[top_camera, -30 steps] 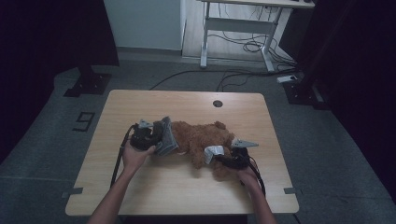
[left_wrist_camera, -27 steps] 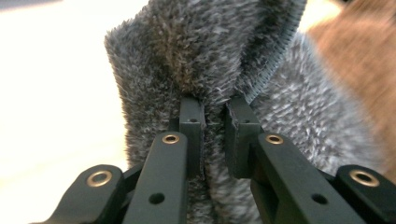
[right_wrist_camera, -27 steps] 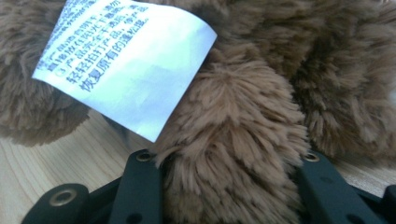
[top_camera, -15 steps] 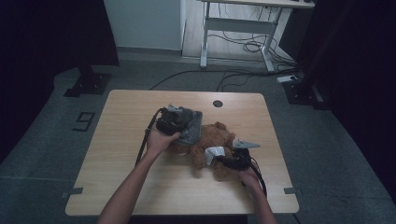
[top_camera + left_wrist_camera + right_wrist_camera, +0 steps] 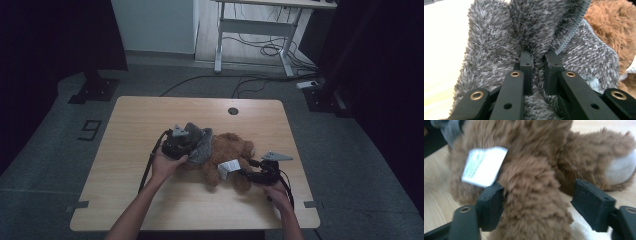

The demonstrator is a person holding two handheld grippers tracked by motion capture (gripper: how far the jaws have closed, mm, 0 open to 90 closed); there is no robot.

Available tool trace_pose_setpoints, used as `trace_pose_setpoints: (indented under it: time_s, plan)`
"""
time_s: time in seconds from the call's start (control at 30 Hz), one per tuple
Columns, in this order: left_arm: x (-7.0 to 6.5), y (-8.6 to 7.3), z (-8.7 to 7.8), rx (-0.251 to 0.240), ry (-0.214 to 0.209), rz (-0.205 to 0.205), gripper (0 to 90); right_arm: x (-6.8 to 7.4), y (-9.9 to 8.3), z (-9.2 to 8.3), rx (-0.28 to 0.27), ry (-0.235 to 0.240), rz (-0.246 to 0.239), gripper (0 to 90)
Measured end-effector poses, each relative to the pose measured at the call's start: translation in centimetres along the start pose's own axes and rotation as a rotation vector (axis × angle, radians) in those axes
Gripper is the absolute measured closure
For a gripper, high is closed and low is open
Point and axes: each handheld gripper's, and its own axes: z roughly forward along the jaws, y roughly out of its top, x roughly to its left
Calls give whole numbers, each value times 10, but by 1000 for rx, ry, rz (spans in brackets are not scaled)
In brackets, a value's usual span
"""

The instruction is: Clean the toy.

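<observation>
While the left gripper (image 5: 186, 142) pinches the grey fleece garment (image 5: 499, 45) tight between its fingers, the right gripper (image 5: 248, 173) has just been opening — its fingers now stand apart around the teddy bear's (image 5: 231, 155) leg mid-tabletop (image 5: 150, 115). Risk: with that leg freed, a tug on the fleece drags the whole bear along — or the garment slips off.

This looks like a lab or recording studio. A bare wooden table (image 5: 150, 125) stands mid-frame on grey carpet, black curtains (image 5: 55, 40) hang at both sides, a white-framed desk (image 5: 260, 30) with loose cables (image 5: 260, 50) stands at the top, and a "9" floor marking (image 5: 90, 130) lies at left.
</observation>
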Motion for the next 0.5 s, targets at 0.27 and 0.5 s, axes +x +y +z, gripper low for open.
trace_pose_setpoints:
  time_s: [0.27,0.5]
  plan:
    - [-11,-35,-14,-74,-49,-17,795,10,20,-7,-82,-20,-20,177]
    - [-10,-50,-23,-74,-72,-29,795,21,24,10,-66,38,-38,157]
